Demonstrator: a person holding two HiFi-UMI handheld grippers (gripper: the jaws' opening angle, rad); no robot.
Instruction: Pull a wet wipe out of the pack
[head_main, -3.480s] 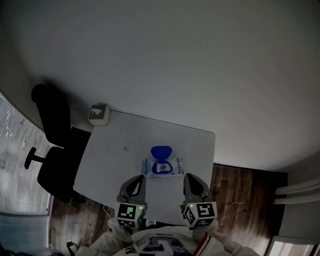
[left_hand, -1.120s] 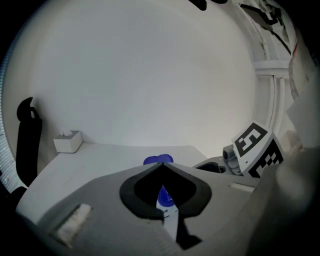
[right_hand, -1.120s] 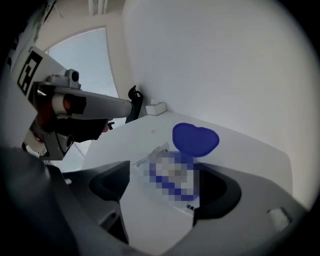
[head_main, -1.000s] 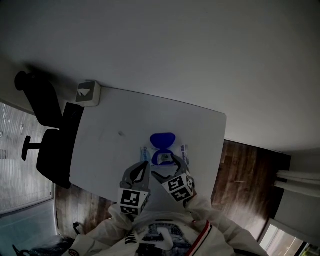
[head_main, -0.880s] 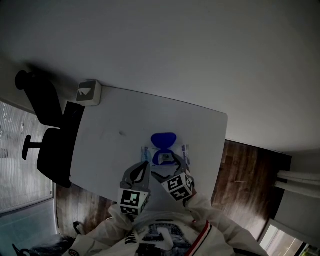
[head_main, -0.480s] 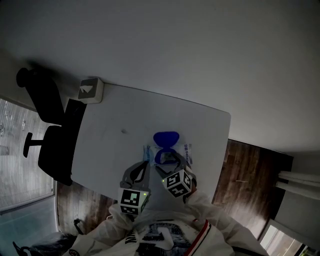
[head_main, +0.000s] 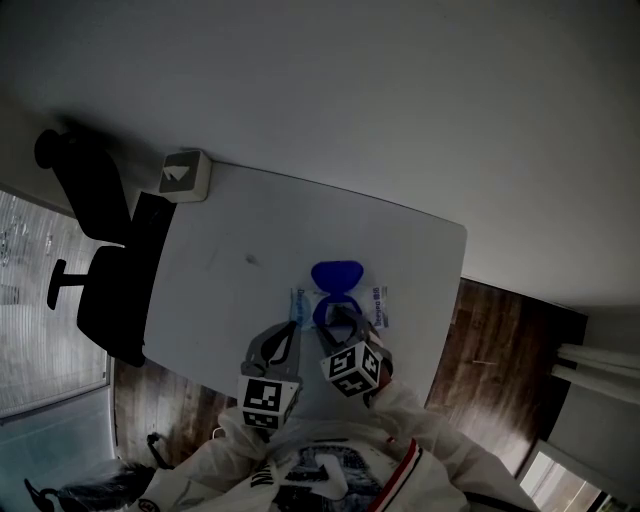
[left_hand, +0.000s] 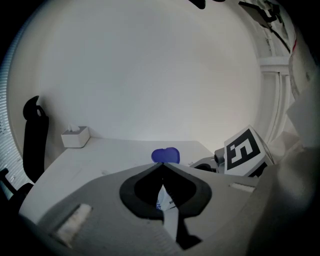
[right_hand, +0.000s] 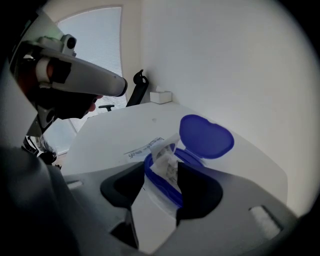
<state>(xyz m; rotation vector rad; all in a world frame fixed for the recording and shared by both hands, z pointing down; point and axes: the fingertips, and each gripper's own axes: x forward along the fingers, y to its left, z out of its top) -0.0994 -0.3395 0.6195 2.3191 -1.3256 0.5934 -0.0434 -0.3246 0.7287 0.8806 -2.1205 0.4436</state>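
Since the frame of one second ago, the right hand-held gripper (right_hand: 161, 164) has drawn its jaws in over the pack opening, and its marker cube (head_main: 352, 368) has rolled slightly.

**Markings.** The wipe pack (head_main: 378, 303) carries blue print along its top face. The lettering is too small and dim to read in any view. Each cube face bears a black-and-white square code pattern, with no legible text.

**Right hand-held gripper.** It points steeply down at the pack, angled toward 11 o'clock in the head view. Its jaws have just been closing and stand part-way apart. The raised wet wipe (right_hand: 166, 155) stands between them, and a strip of blue rim shows beside the wipe, so no clamping is seen.

**Left hand-held gripper** (left_hand: 161, 164). It points toward 12 o'clock at a shallower slope. Its jaw tips are together with nothing between them, near the pack's 7 o'clock corner. Contact cannot be determined.

**Task item location.** The pack lies flat on the white tabletop (head_main: 230, 290). Its blue lid (head_main: 337, 273) is swung open at the 12 o'clock side. The wipe protrudes upright from the opening.

**Surroundings.** A tissue box (head_main: 185, 174) sits at the tabletop corner, at 10 o'clock from the pack. A black office chair (head_main: 100, 280) stands at 9 o'clock.
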